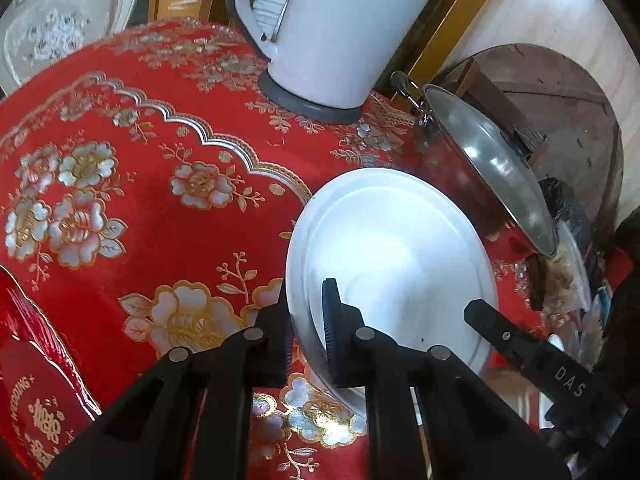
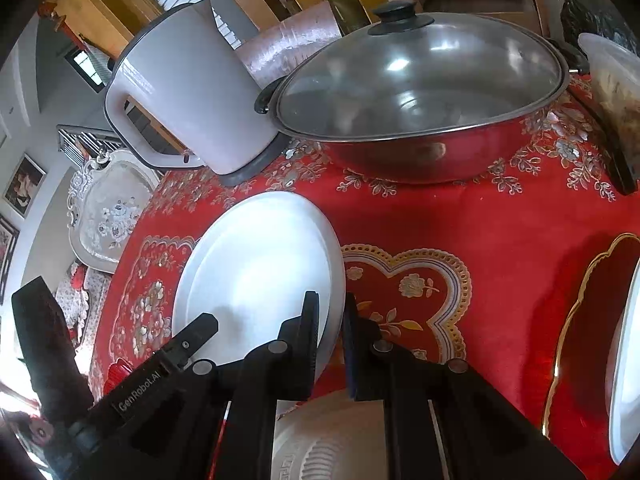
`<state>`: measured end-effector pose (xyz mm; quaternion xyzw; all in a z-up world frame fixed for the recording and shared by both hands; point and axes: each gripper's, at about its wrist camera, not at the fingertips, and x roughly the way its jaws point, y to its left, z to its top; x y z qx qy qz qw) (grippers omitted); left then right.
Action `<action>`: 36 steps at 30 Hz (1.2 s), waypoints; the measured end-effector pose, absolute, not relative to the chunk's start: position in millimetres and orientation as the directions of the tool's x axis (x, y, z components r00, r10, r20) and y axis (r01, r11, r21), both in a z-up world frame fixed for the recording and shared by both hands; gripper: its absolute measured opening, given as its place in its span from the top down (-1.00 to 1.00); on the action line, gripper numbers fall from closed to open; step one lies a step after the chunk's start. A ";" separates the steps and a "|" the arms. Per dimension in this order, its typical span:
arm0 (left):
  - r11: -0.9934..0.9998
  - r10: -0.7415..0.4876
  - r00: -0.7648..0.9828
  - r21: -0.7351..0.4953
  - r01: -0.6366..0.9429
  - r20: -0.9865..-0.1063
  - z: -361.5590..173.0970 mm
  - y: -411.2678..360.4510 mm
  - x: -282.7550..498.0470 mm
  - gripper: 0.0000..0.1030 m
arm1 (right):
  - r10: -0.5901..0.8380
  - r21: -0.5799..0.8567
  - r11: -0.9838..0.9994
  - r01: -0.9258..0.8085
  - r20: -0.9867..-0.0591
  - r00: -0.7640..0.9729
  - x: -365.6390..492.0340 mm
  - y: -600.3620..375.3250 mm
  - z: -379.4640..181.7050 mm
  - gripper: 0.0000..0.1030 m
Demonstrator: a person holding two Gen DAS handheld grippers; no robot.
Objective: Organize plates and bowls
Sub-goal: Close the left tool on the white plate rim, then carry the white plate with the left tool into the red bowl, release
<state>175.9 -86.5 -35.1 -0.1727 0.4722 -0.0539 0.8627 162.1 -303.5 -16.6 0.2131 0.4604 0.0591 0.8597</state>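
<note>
My left gripper (image 1: 308, 332) has its jaws drawn narrow on the near left rim of the white plate (image 1: 396, 248), one ribbed pad under the edge and one over it. My right gripper (image 2: 330, 326) pinches the opposite rim of the same white plate (image 2: 256, 268) the same way, jaws close together with the edge between them. So the plate hangs between my two grippers, tilted, above the red tablecloth (image 1: 140, 208). Whether its far edge touches the cloth I cannot tell. In each view the other gripper's black finger shows across the plate's face.

Below my right jaws, close to the camera, is the top of a pale bowl (image 2: 328, 452) with a ribbed pattern, partly hidden by my own frame. At the far right edge of the right view another white plate (image 2: 624, 380) rests on a red charger with a gold rim (image 2: 580, 344).

Beyond the held plate, at the far side of the table, stands a white electric kettle (image 2: 188, 92) on its grey base, and just to its right a steel wok (image 2: 432, 152) under a glass lid (image 2: 424, 76) with a black knob. To the near left in the left view lies a red box (image 1: 36, 392) with gold lettering.
</note>
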 end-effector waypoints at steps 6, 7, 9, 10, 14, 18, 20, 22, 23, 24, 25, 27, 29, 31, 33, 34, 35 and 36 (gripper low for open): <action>0.923 -0.284 0.533 -0.378 -0.073 -0.797 -36.4 -85.0 178.8 0.81 | 0.300 0.426 0.899 0.100 -0.765 0.571 163.3 -305.0 -17.2 0.78; 0.920 -0.290 0.530 -0.384 -0.074 -0.797 -36.3 -84.2 178.8 0.82 | 0.299 0.428 0.898 0.101 -0.762 0.574 163.0 -305.4 -16.2 0.78; 0.915 -0.301 0.527 -0.397 -0.076 -0.795 -36.1 -83.2 179.1 0.82 | 0.303 0.433 0.896 0.096 -0.755 0.581 161.7 -306.6 -13.4 0.78; 0.914 -0.304 0.526 -0.400 -0.075 -0.794 -35.9 -83.4 178.2 0.82 | 0.303 0.435 0.896 0.095 -0.753 0.585 160.9 -307.1 -12.0 0.78; 0.910 -0.315 0.533 -0.410 -0.067 -0.785 -30.6 -85.0 174.6 0.81 | 0.303 0.439 0.894 0.092 -0.741 0.599 158.0 -310.2 -5.2 0.78; 0.907 -0.320 0.574 -0.419 -0.043 -0.754 -13.1 -87.2 165.2 0.81 | 0.312 0.458 0.885 0.085 -0.718 0.622 153.2 -314.2 6.6 0.78; 0.906 -0.321 0.598 -0.421 -0.030 -0.734 -2.1 -87.5 159.6 0.81 | 0.317 0.465 0.882 0.078 -0.706 0.633 150.6 -315.3 13.4 0.78; 0.903 -0.326 0.620 -0.429 -0.018 -0.714 10.9 -86.7 153.5 0.81 | 0.325 0.475 0.877 0.067 -0.691 0.646 146.6 -316.8 23.1 0.78; 0.904 -0.325 0.631 -0.428 -0.013 -0.705 17.2 -86.5 150.5 0.82 | 0.329 0.480 0.875 0.063 -0.684 0.651 144.2 -317.9 27.0 0.78; 0.905 -0.322 0.644 -0.426 -0.007 -0.694 24.2 -86.1 146.2 0.82 | 0.334 0.484 0.873 0.053 -0.675 0.658 140.1 -318.8 33.8 0.78; 0.904 -0.323 0.648 -0.428 -0.005 -0.690 27.4 -84.5 143.6 0.82 | 0.337 0.486 0.873 0.047 -0.670 0.662 137.3 -318.8 37.9 0.78; 0.906 -0.326 0.645 -0.423 0.004 -0.692 34.0 -83.5 137.9 0.81 | 0.338 0.485 0.874 0.035 -0.658 0.673 128.3 -316.5 48.1 0.76; 0.906 -0.327 0.643 -0.424 0.004 -0.692 38.7 -77.3 131.8 0.81 | 0.357 0.499 0.866 0.016 -0.641 0.679 121.2 -313.3 56.6 0.76; 0.907 -0.321 0.647 -0.421 0.000 -0.691 43.0 -68.0 122.1 0.81 | 0.376 0.504 0.863 -0.014 -0.625 0.684 111.9 -303.6 66.2 0.76; 0.914 -0.304 0.654 -0.405 -0.005 -0.693 45.9 -56.2 110.2 0.81 | 0.387 0.491 0.870 -0.049 -0.617 0.685 101.1 -287.4 75.5 0.76; 0.918 -0.291 0.661 -0.398 -0.011 -0.691 47.5 -48.3 102.6 0.81 | 0.394 0.487 0.871 -0.063 -0.616 0.682 97.7 -280.8 77.7 0.76; 0.919 -0.283 0.666 -0.394 -0.016 -0.690 48.0 -43.3 97.3 0.80 | 0.404 0.487 0.870 -0.077 -0.614 0.678 95.3 -273.7 79.9 0.76; 0.922 -0.273 0.672 -0.387 -0.021 -0.688 49.8 -35.2 89.6 0.80 | 0.414 0.485 0.869 -0.094 -0.611 0.675 90.9 -265.1 81.5 0.76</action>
